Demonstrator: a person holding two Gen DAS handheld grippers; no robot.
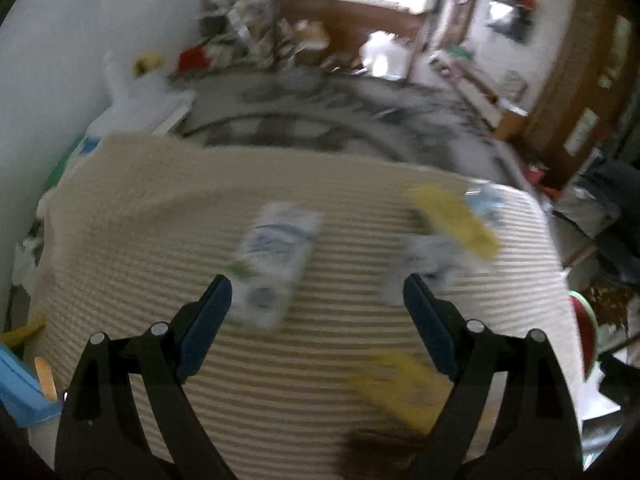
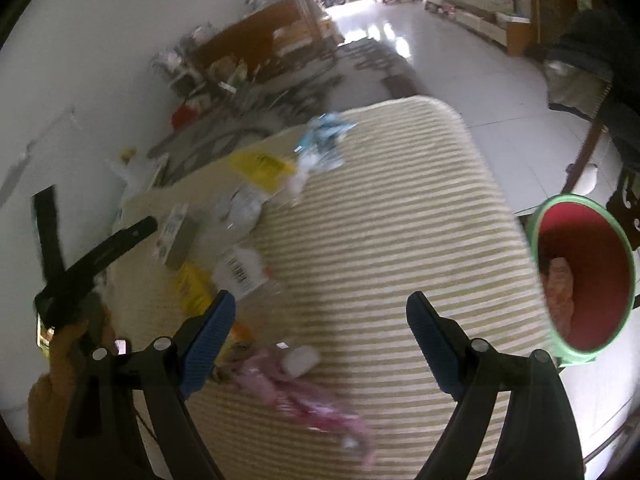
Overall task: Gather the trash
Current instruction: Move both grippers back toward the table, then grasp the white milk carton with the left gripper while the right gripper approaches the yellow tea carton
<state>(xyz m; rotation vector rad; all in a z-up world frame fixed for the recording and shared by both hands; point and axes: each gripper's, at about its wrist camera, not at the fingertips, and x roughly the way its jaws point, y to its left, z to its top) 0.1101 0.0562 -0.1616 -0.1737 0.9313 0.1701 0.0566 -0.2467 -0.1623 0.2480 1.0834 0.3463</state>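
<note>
Tongs: left tongs and right tongs wide open, empty; one bin; two yellow wrappers.

Motion blur smears the white carton ahead of the left gripper; its print is unreadable. The yellow wrapper beside the right-hand finger is partly hidden behind that finger. In the right wrist view, the pink wrapper between the fingers of the right gripper is blurred. The bin hides most of its contents.
</note>
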